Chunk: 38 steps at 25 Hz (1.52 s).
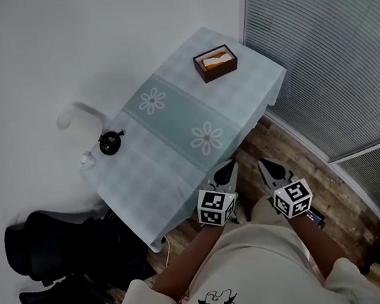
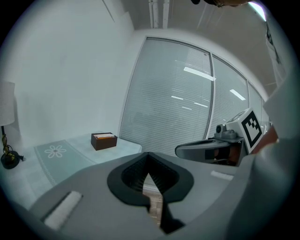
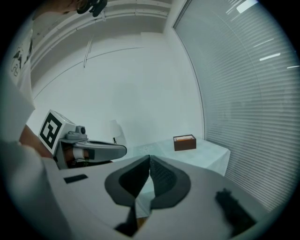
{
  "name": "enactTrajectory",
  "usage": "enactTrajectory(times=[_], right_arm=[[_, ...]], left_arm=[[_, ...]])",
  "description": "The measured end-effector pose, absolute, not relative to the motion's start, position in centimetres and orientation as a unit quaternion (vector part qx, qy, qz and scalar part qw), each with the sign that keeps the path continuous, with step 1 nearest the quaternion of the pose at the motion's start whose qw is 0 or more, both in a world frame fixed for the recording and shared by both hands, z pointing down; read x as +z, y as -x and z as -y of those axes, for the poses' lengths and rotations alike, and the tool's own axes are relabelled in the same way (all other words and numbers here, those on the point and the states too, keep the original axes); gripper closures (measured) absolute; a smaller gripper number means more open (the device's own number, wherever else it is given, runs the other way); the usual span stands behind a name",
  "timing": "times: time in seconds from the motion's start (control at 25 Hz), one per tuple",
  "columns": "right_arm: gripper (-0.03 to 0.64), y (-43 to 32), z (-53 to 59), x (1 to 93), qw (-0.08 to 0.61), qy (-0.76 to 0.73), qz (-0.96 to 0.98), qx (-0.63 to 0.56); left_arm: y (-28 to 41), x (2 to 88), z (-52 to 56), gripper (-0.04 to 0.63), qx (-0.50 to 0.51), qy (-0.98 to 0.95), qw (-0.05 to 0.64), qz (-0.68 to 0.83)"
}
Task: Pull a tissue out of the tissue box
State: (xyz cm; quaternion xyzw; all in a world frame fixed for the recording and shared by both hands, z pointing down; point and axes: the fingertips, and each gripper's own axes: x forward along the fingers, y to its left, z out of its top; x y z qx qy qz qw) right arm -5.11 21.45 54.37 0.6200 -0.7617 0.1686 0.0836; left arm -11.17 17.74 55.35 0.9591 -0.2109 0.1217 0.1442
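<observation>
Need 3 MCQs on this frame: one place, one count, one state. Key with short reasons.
1. Where is the tissue box? A on the floor; B on a chair; C on the tablecloth, at its far corner by the blinds.
2. How many flower motifs are on the cloth? A one; B two; C four.
3. The right gripper is: A shut, empty; B wide open; C shut on a tissue.
Key: C, the head view shows it there; B, two daisies show; A, its jaws meet with nothing between.

White wall [image 3: 131, 93], window blinds [image 1: 329, 42], wooden floor [image 1: 322, 163]
</observation>
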Motion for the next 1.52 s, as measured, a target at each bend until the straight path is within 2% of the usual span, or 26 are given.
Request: enactTrajectory(times=[0.32,0.92,1.12,1.52], right_arm=[[0.603,0.8,-15.3,55.0,0.078,-0.625,0.758,0.171],[0.603,-16.7,3.8,55.4,0.074,-0.580,0.790,0.184],[0.603,-18.0,7.5,56.1,0.091,-0.556,0.805,0.187],[0.603,-15.7,11.5,56.9,0.114,-0.536,0.815,0.190]], left_arm=[[7.9,56.2,-11.8,0.589,0.119,-0.955,0.155,0.225],[-8.2,55.3,6.6,0.589,0.113,-0.935,0.149,0.301],[-9.7,55.9,10.3,0.589,0.120,-0.924,0.161,0.326],[-7.6,56.3,14.3,0.589,0.124,-0.916,0.176,0.339]])
